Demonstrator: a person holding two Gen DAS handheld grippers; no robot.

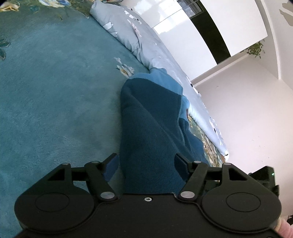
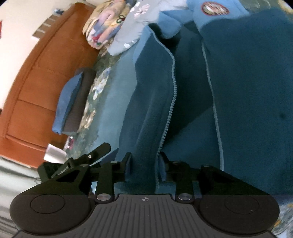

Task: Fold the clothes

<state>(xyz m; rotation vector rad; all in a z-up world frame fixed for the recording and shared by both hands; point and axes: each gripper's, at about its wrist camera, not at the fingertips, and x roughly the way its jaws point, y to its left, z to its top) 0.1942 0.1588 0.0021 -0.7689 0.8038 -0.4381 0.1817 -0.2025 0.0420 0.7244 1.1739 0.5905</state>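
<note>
A dark teal fleece jacket (image 1: 152, 119) with lighter blue panels lies on the bed. In the left wrist view a thick fold of it runs between the fingers of my left gripper (image 1: 146, 163). The jaws stand wide, with a thin gap beside the left pad (image 1: 112, 164), so the fold is not pinched. In the right wrist view the jacket (image 2: 238, 91) fills most of the frame, its zipper (image 2: 173, 87) running down the middle and a round badge (image 2: 215, 8) at the top. My right gripper (image 2: 145, 164) is shut on the front edge next to the zipper.
A teal floral bed cover (image 1: 55, 91) spreads to the left. A grey duvet (image 1: 131, 33) lies along the far side by the white wall (image 1: 247, 119). A folded blue and dark stack (image 2: 71, 102) and a colourful blanket (image 2: 106, 27) sit near the brown wooden panel (image 2: 36, 82).
</note>
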